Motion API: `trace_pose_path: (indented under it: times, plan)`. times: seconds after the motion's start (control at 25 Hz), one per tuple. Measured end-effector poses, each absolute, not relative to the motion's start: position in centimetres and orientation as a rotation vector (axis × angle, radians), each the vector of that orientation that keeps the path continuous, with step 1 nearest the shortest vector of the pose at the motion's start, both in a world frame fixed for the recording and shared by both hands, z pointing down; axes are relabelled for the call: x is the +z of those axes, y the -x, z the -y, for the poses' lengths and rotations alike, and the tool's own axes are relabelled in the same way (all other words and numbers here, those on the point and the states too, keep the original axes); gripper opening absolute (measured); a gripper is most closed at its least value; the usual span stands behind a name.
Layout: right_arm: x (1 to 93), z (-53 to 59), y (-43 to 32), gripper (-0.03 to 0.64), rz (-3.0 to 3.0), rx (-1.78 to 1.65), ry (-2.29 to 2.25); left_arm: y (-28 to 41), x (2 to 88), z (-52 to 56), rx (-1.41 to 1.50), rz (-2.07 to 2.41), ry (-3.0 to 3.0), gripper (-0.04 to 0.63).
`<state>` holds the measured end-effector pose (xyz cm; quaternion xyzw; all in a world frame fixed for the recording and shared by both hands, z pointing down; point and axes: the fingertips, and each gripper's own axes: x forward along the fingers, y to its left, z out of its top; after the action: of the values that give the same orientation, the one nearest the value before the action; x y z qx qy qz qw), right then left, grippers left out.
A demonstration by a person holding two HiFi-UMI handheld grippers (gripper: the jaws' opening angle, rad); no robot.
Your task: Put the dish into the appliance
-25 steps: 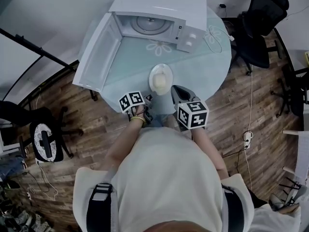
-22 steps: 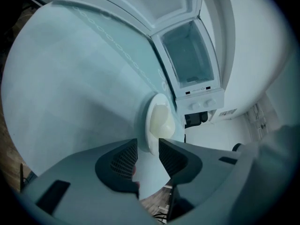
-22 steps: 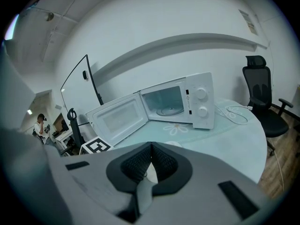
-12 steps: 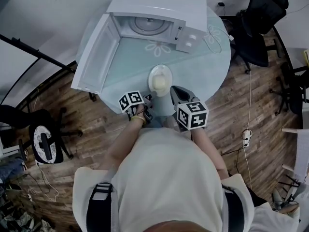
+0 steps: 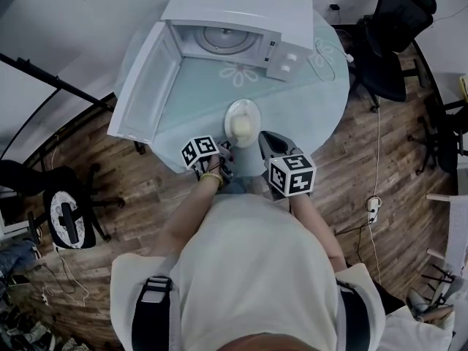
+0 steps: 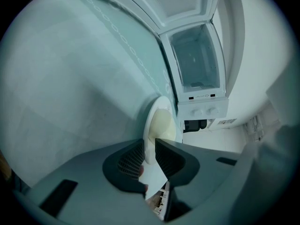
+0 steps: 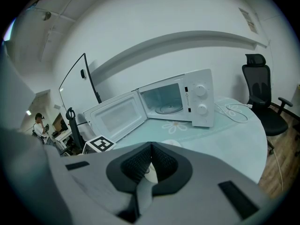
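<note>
A white dish (image 5: 242, 121) holding something pale yellow rests on the round glass table (image 5: 322, 86), in front of the white microwave (image 5: 234, 20) with its door (image 5: 146, 86) swung open to the left. My left gripper (image 5: 225, 148) is at the dish's near left rim. In the left gripper view the rim of the dish (image 6: 161, 123) lies between the closing jaws of the left gripper (image 6: 150, 150). My right gripper (image 5: 265, 139) hovers by the near right rim, and the right gripper (image 7: 151, 149) is shut with nothing in it.
A white cable (image 5: 325, 53) lies on the table right of the microwave. Black office chairs (image 5: 395, 35) stand at the right, beyond the table edge. The microwave's turntable (image 5: 223, 39) is bare. A black stand (image 5: 51, 75) leans at the left.
The left gripper has edged slightly toward the dish rim. The right gripper and the dish have stayed put.
</note>
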<state>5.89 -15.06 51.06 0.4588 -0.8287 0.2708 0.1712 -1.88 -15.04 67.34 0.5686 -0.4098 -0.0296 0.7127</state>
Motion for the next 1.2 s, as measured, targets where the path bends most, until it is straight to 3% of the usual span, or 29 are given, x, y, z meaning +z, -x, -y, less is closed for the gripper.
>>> trace_pose_path:
  times: [0.2,1.2]
  plan:
    - [51.0,15.2,-6.0,0.006,2.354,0.768,-1.307,2.1,67.9,14.8,-0.045,0.918,-1.233,0.035]
    - [51.6,15.3,-5.3,0.006,2.353,0.794,-1.287,2.7,63.2,16.6,-0.242,0.836,-1.397,0.021]
